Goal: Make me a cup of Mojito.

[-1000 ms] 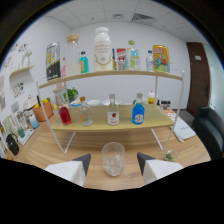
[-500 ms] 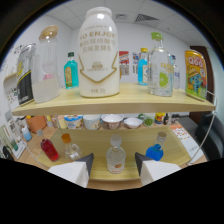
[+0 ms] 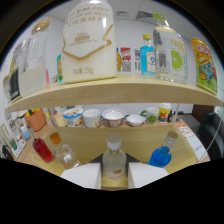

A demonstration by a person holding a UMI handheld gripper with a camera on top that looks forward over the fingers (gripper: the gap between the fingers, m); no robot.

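1. Two white gripper fingers stand apart, and a small clear glass bottle with a pale cap stands in the gap between them; whether the pads press on its sides cannot be told.
2. Just ahead and to the right of the fingers, a blue-liquid bottle with a light stopper leans on the lower wooden shelf.
3. Ahead and to the left stand a red-liquid bottle and a clear bottle with an orange top.
4. Beyond the fingers, a row of small round bowls and tubs lines the back of the lower shelf.
5. Above them runs the upper wooden shelf, and directly over the fingers stands a large white plastic jug with printed lettering.
6. Right of that jug are a tall clear bottle with a green label, a blue bottle behind it, and a yellow printed can.
7. Left of the jug stands a clear bottle with a tan cap.
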